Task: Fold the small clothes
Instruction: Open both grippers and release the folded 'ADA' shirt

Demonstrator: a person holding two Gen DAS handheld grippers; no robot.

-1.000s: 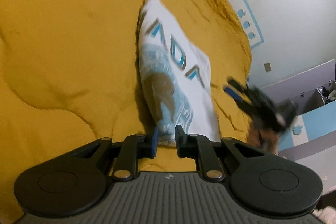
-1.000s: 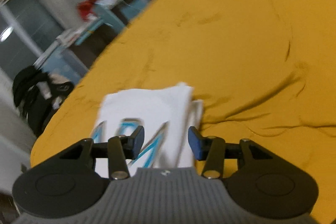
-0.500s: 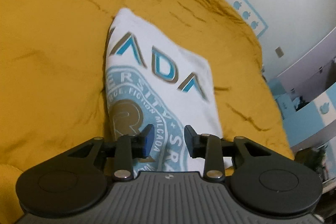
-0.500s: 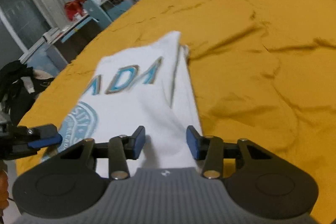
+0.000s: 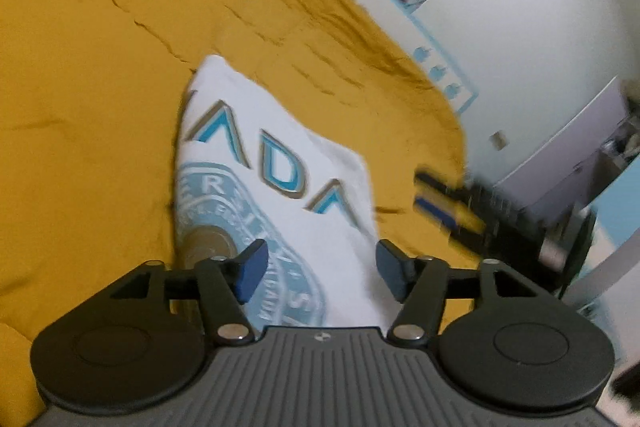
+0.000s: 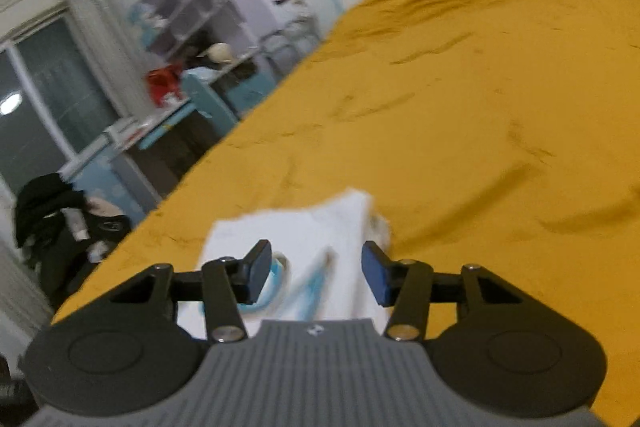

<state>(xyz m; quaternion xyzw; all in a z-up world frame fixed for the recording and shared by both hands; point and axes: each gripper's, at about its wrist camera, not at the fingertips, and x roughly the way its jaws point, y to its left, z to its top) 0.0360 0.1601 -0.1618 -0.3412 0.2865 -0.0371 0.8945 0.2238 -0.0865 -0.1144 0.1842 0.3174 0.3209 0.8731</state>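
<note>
A folded white T-shirt (image 5: 276, 183) with blue lettering lies flat on a bed covered by a mustard-yellow blanket (image 5: 88, 131), its printed front turned up. It appears to have been set down as a finished or nearly finished bundle, lengthwise before the left gripper (image 5: 318, 269), with no cloth between either pair of jaws.

The left gripper hovers over the near end of the shirt, its jaws spread wide and holding nothing. The right gripper (image 6: 316, 277) is likewise wide open and empty above the shirt (image 6: 304, 231), which from that side shows one neat folded corner and a slightly ragged layer peeking out along its right edge. In the left wrist view, the right gripper (image 5: 452, 203) appears as a motion-blurred dark shape just beyond the shirt's right side, over the blanket; whether it touches the cloth cannot be told.

Judged from this, the open jaws suggest a release, or a pause before choosing a new edge to pinch.

There is broad open blanket to the left of and beyond the shirt. The tighter side is the right, where the bed's edge drops away toward a cluttered desk (image 6: 188, 95) and shelves (image 6: 180, 7), and the wall (image 5: 540, 7) closes in behind. Any further fold seems best carried toward the middle of the bed.
</note>
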